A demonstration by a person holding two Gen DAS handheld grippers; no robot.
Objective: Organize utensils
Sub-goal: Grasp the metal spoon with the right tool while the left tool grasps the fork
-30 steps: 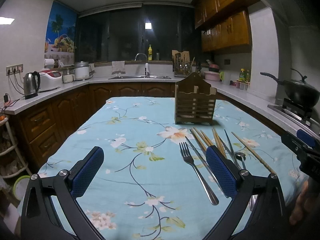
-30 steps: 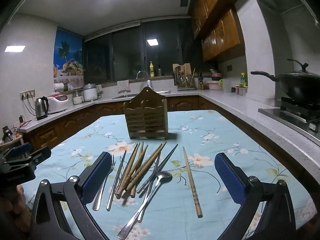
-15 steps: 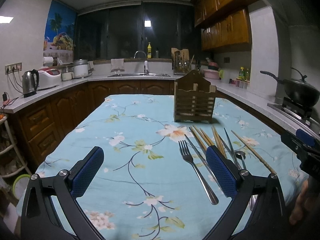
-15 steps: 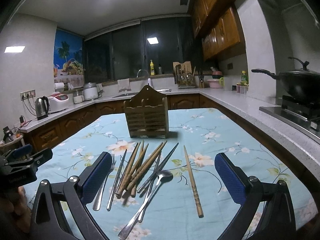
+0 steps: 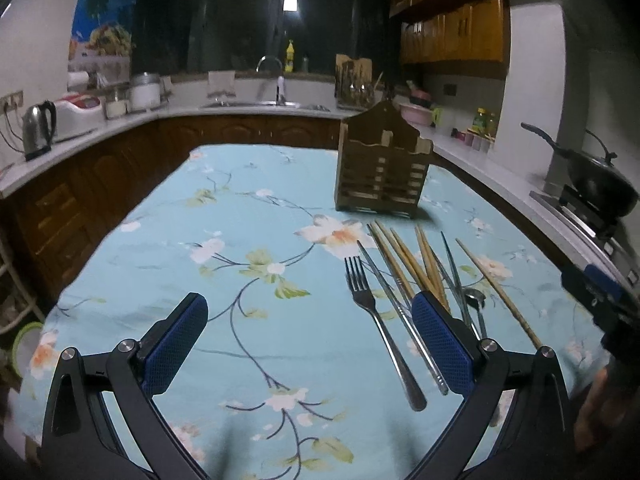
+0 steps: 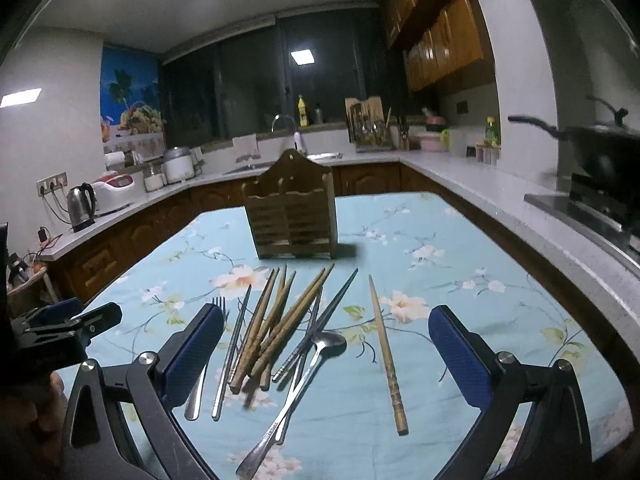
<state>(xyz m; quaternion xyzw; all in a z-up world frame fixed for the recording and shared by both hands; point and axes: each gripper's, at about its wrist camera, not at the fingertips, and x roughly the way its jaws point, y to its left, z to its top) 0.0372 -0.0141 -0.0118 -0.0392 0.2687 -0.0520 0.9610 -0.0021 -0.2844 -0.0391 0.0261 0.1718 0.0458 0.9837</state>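
Note:
A wooden utensil holder stands upright on the floral tablecloth, nothing visible inside it. In front of it lie a fork, a metal spoon, a bundle of wooden chopsticks, metal chopsticks, and one lone wooden chopstick. My left gripper hovers open over bare cloth, left of the fork. My right gripper hangs open above the pile, with the spoon and chopsticks between its fingers' line of sight, not touching them.
The table is ringed by kitchen counters. A kettle and rice cooker sit on the left counter, a sink at the back, a black wok on the stove at right. The other gripper shows at each view's edge.
Both views have tilted down slightly toward the table and drawn a little nearer the utensils. The utensils and holder have not moved; both grippers stay open.

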